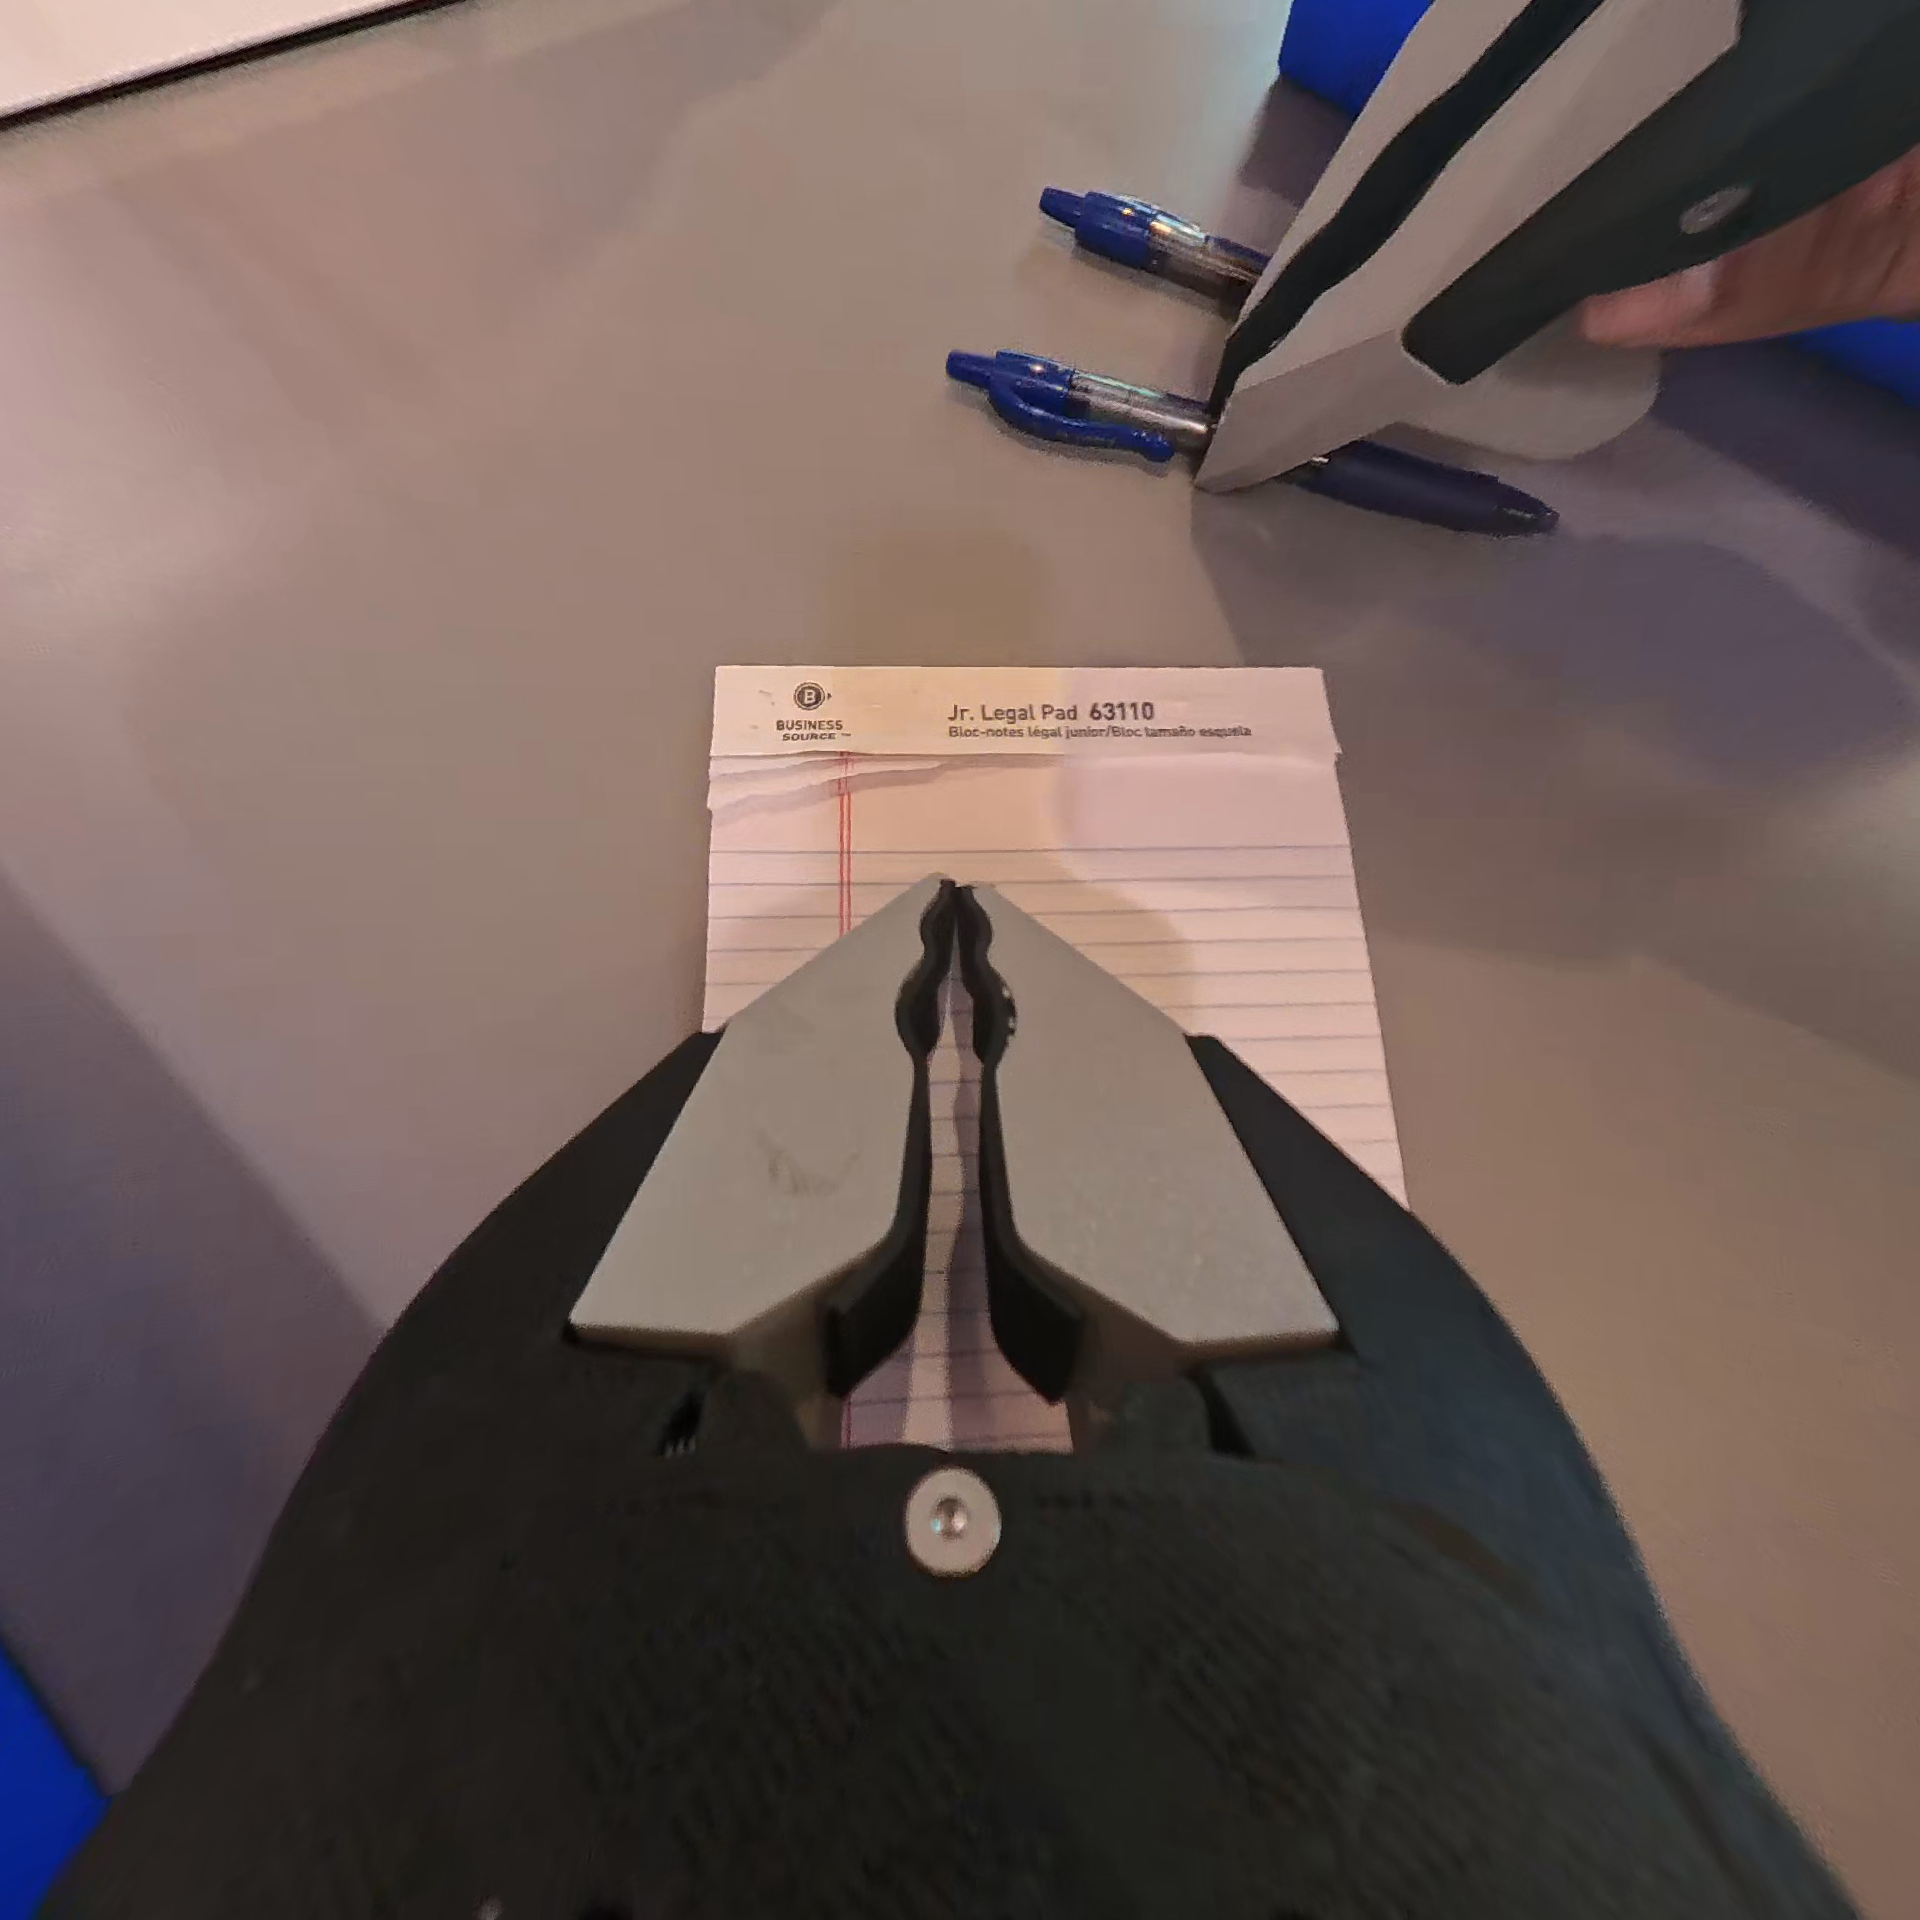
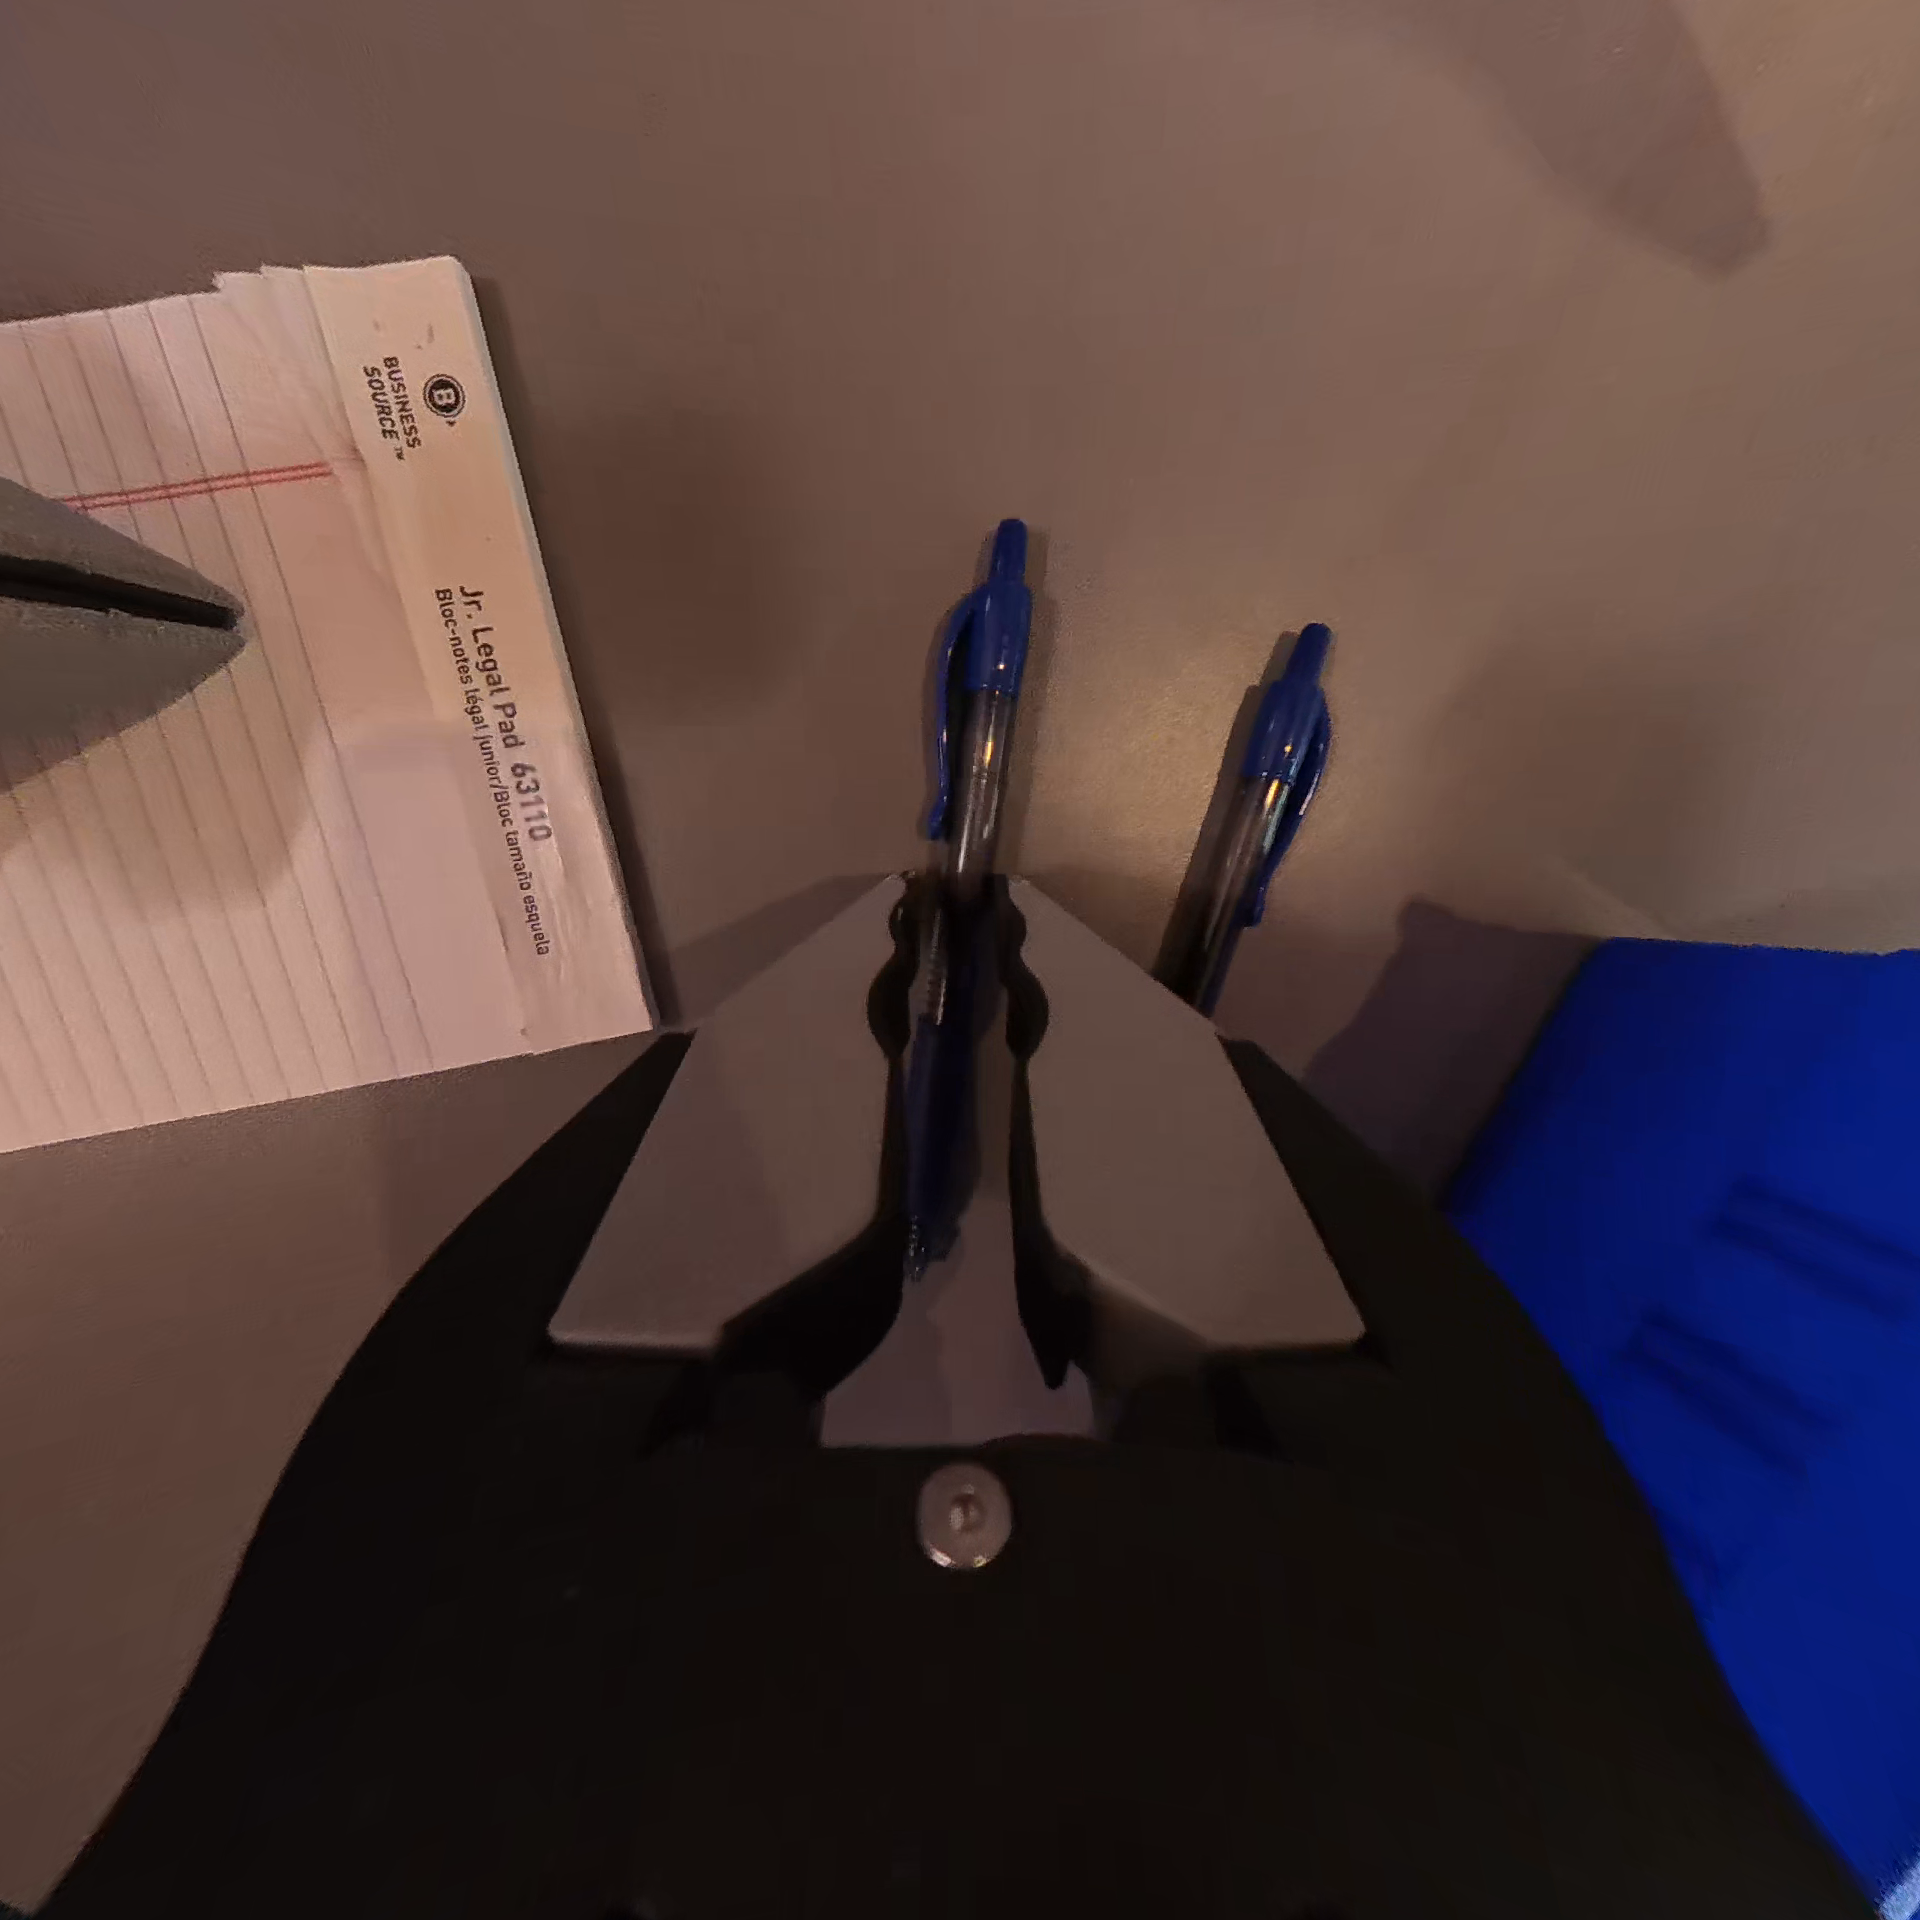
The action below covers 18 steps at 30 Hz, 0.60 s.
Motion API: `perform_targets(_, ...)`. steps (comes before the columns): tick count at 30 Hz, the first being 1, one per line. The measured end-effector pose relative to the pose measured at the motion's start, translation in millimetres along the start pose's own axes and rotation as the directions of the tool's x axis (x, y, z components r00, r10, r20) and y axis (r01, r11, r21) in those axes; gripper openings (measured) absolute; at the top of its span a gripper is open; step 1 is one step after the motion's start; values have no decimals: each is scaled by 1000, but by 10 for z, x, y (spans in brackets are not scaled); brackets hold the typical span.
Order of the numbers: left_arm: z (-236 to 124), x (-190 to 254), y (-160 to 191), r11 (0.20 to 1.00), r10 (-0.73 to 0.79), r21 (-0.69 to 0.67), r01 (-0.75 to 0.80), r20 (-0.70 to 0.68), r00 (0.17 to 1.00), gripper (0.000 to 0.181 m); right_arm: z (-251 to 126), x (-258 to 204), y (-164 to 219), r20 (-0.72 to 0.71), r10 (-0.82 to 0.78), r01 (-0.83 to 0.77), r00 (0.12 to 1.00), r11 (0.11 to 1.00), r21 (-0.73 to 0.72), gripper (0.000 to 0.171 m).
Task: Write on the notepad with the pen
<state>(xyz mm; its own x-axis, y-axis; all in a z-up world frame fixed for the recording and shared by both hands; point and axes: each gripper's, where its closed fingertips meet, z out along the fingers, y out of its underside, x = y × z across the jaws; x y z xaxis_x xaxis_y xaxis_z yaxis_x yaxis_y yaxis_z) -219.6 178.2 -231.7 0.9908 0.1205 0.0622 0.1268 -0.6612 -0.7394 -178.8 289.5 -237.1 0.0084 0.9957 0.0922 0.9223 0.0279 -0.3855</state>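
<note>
Right fingers point(image 2: 1013, 935) straddle pen point(image 2: 982, 717); left fingers point(image 1: 971, 914) closed.

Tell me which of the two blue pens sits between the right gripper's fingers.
The nearer pen, closer to the notepad; the farther pen lies free.

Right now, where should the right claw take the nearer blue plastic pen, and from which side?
Take the nearer blue plastic pen by its dark rubber sleeve near the writing tip, from above: it lies flat on the grey table, and the right claw straddles it lengthwise there.
</note>
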Motion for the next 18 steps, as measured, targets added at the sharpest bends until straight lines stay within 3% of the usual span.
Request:
perform_targets(14, -154, 112, 91, 966, -254, 39, 257, -72, 965, 0, 17, -2, 6, 9, -13, 13, 1000, 999, 51, 7)
perform_targets(16, -238, 190, 25, 952, -278, 104, 289, -109, 954, 2, 13, 47, 5, -13, -10, 10, 1000, 998, 55, 15)
perform_targets(18, -359, 294, -70, 942, -252, 176, 285, -188, 949, 18, -4, 107, 7, -44, 0, 3, 999, 998, 69, 28)
